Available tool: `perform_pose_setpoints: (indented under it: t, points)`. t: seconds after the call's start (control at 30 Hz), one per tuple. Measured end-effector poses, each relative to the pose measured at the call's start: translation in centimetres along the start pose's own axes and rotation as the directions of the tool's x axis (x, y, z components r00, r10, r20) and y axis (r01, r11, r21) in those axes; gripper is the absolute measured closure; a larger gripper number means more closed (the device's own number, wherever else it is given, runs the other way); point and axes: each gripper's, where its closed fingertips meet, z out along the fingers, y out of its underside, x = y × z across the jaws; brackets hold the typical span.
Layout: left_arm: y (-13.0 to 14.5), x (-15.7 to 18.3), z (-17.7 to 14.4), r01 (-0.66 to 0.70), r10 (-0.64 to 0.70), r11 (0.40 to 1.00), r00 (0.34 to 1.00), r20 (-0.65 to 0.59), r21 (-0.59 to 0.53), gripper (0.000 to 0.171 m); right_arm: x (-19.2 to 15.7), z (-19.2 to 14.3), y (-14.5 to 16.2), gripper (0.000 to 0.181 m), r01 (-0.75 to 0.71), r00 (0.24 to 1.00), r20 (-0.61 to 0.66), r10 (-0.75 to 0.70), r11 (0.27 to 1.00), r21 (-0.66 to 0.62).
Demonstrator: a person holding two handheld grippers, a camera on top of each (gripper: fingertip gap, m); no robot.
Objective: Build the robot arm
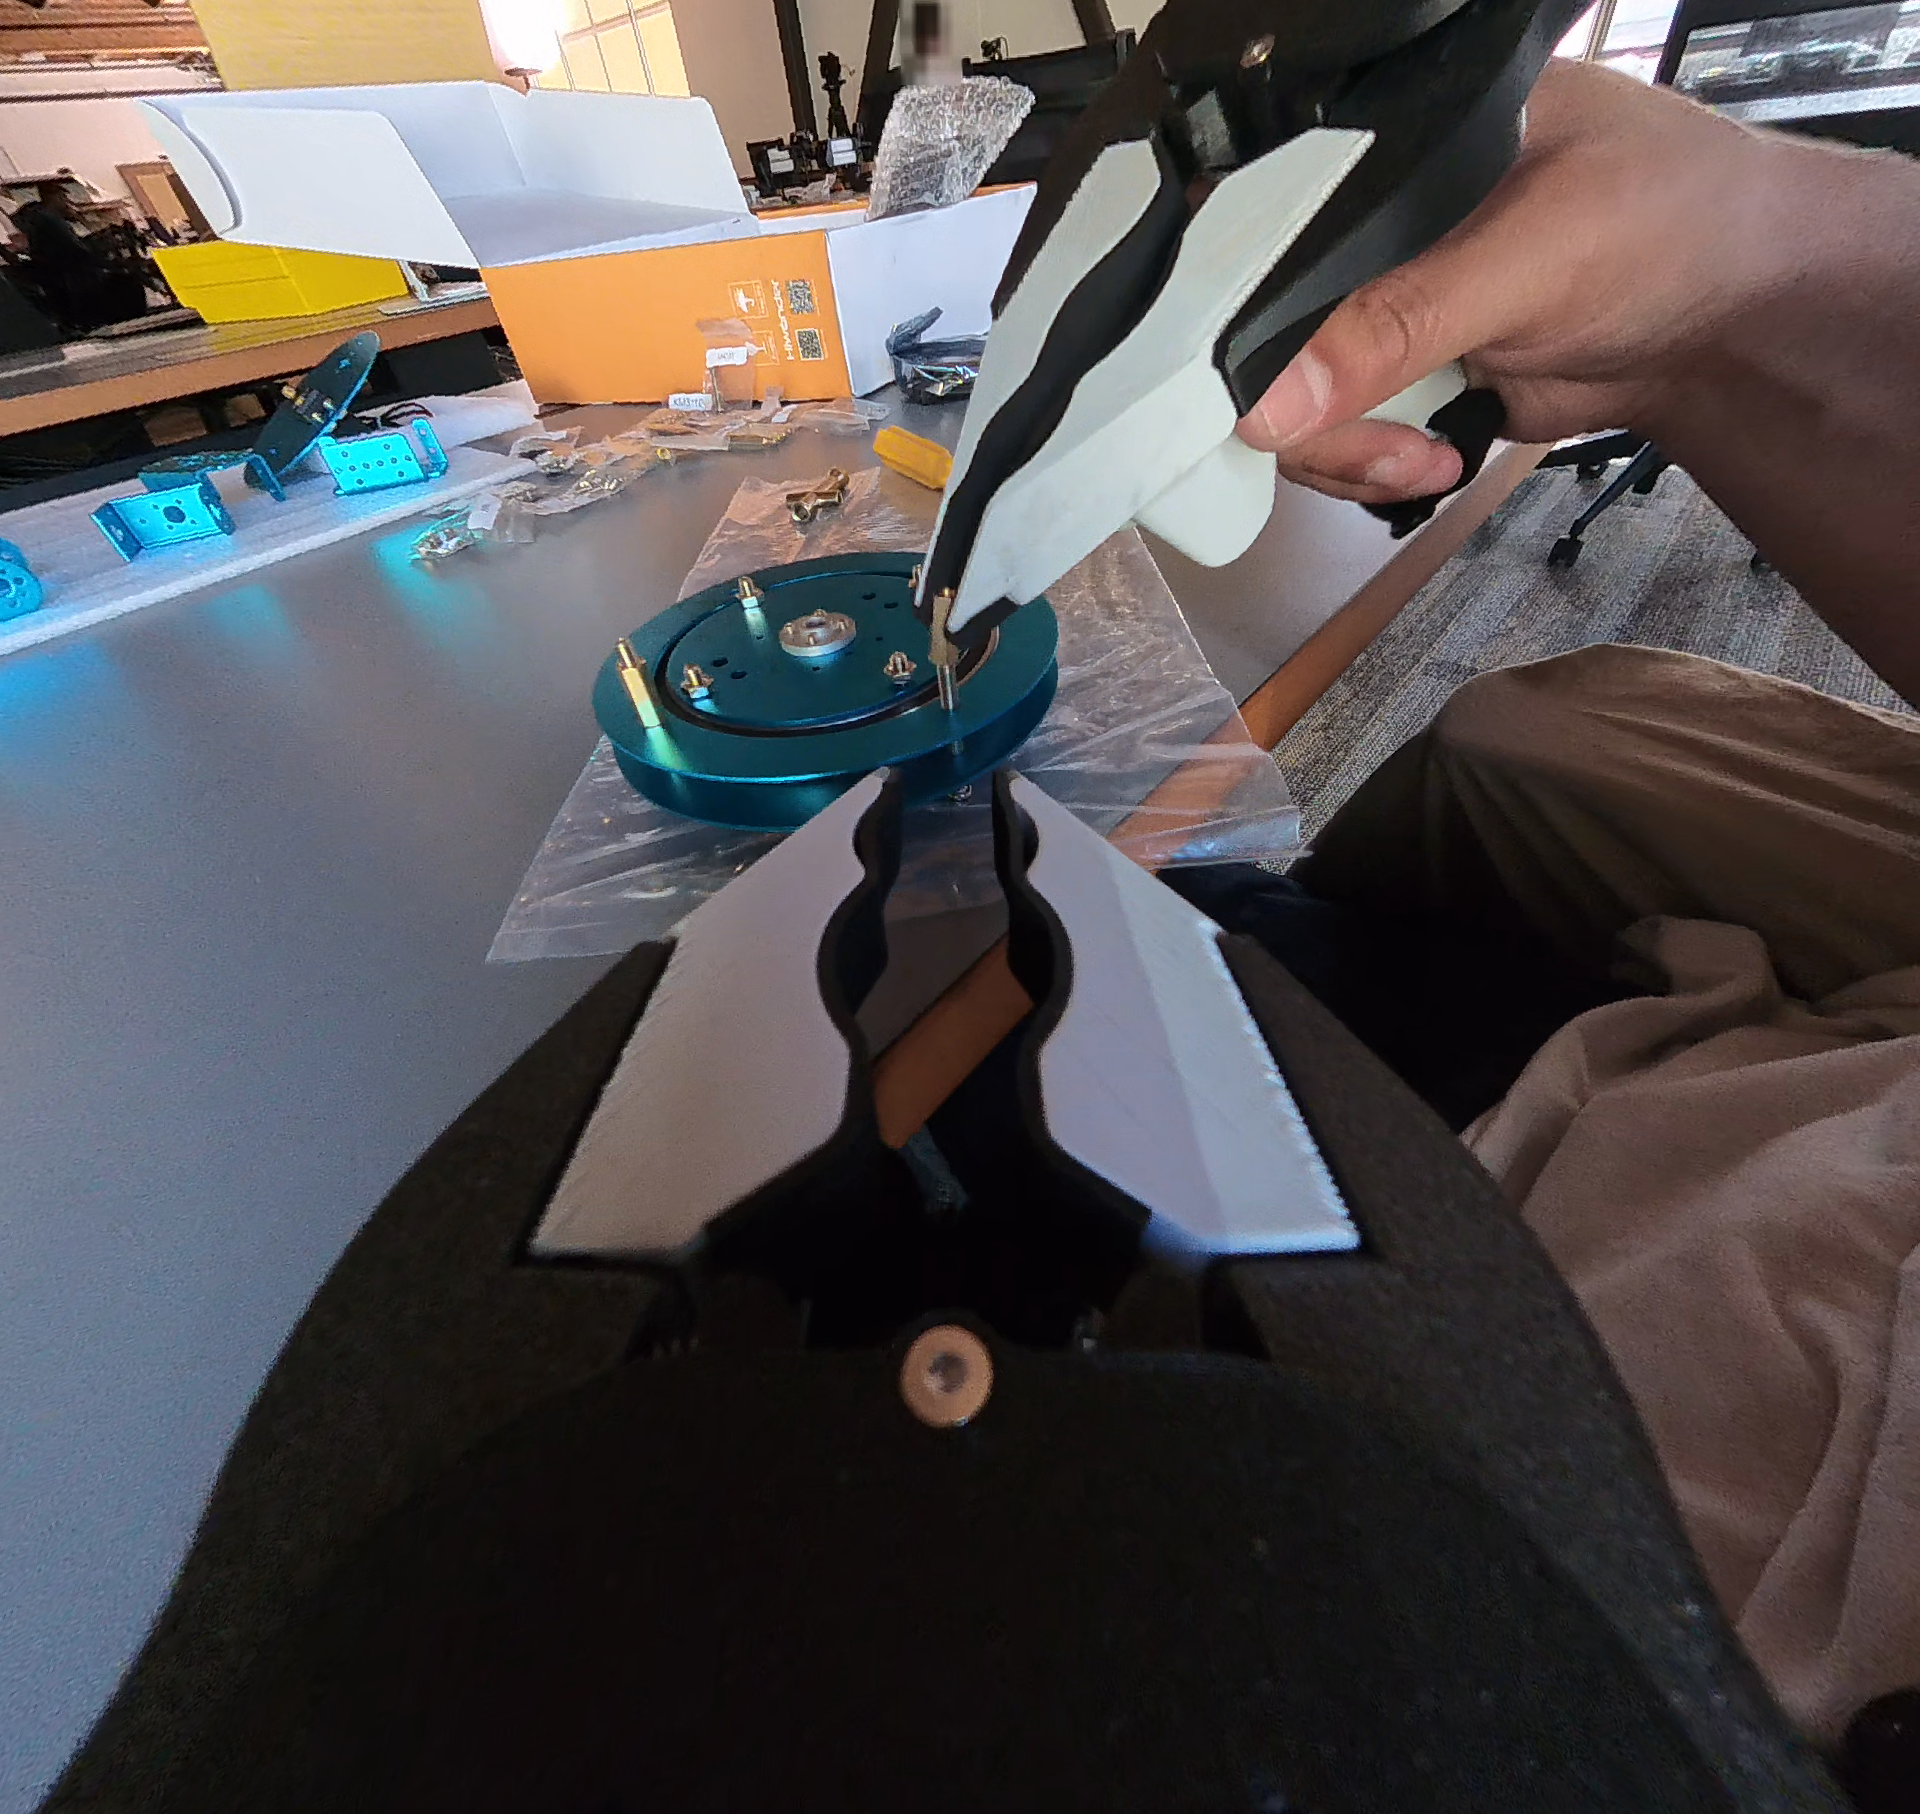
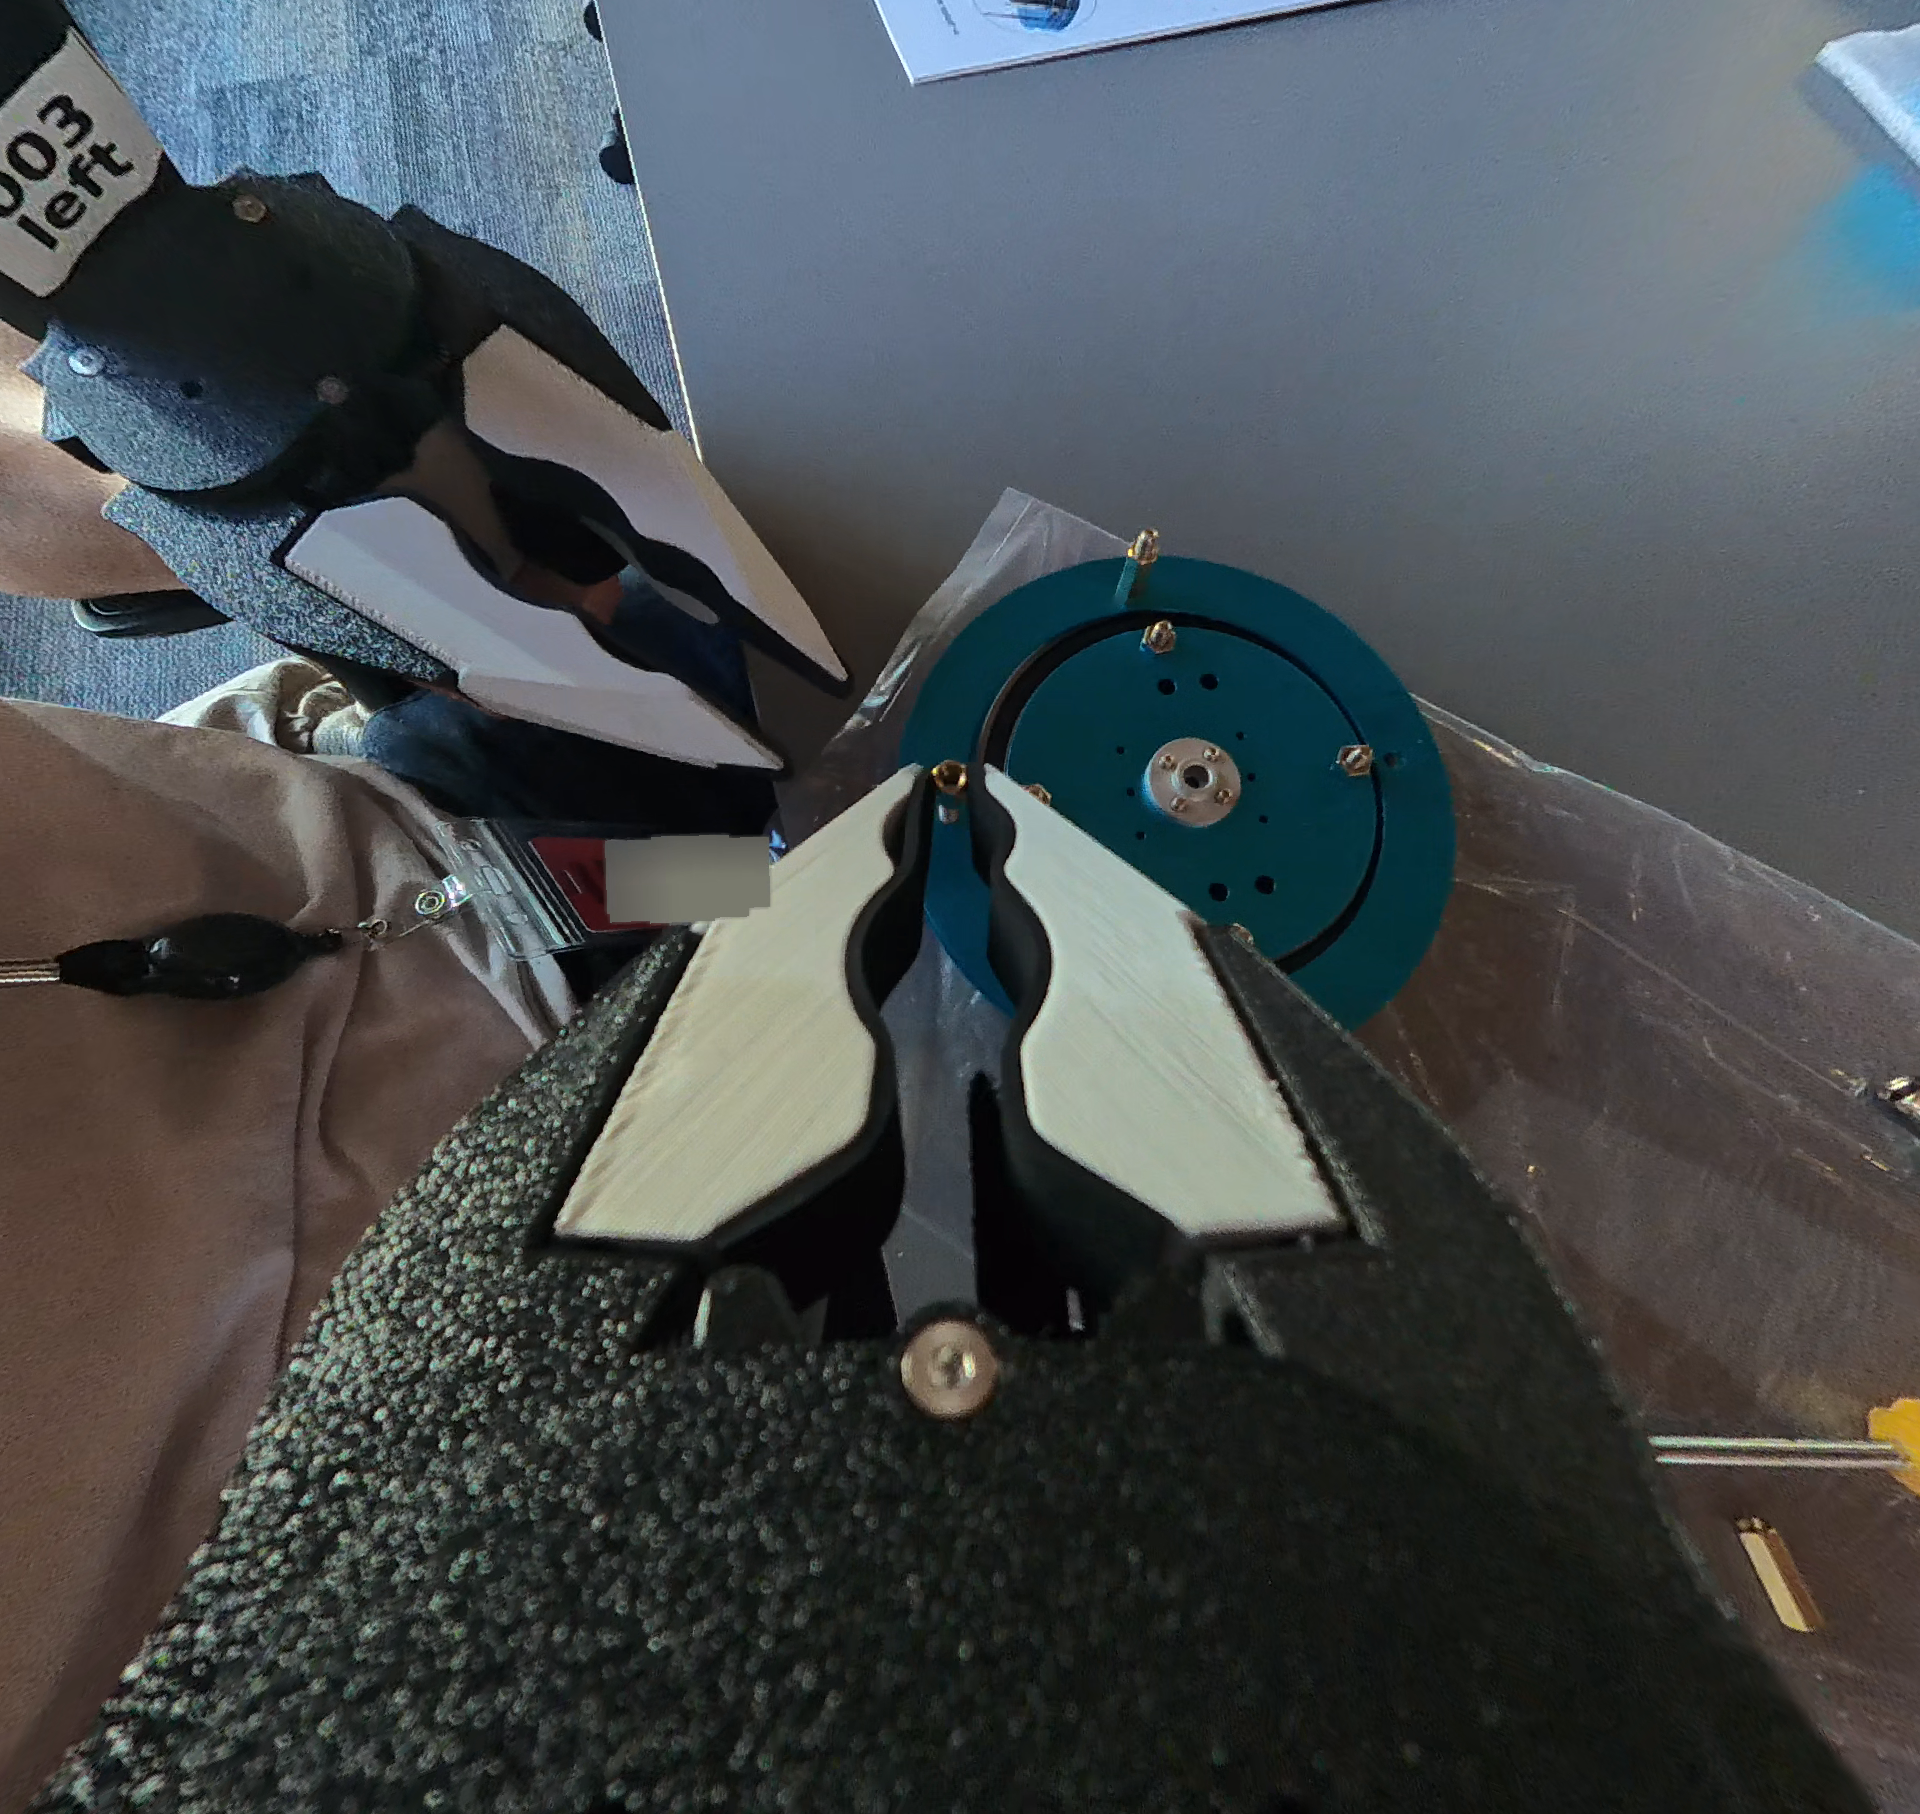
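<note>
Your right gripper (image 2: 951,790) is pinched on a brass standoff (image 1: 942,634) standing at the near rim of the blue round plate (image 2: 1288,829); your left gripper (image 1: 940,788) hovers parted and empty just beside that plate, which lies on a clear plastic bag (image 1: 623,871) on the grey table (image 1: 260,829).

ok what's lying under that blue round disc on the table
A clear plastic bag lies flat under the blue disc, on the grey table. The disc covers the middle of the bag, so anything beneath there cannot be seen.
</note>
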Motion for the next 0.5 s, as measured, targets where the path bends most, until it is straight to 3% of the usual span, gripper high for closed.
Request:
perform_pose_setpoints:
  t: [0.3,0.5]
  points:
    - [0.66,0.16,0.38,0.038,-0.038,0.999,0.999,-0.022,-0.024,0.155,0.02,0.05,0.25,0.176,0.052,0.998,-0.031,-0.054,0.997,-0.053]
    - [0.56,0.14,0.27,0.031,-0.031,0.999,0.999,-0.018,-0.023,0.156,0.09,0.15,0.28,0.175,0.127,0.992,0.010,-0.127,0.980,-0.153]
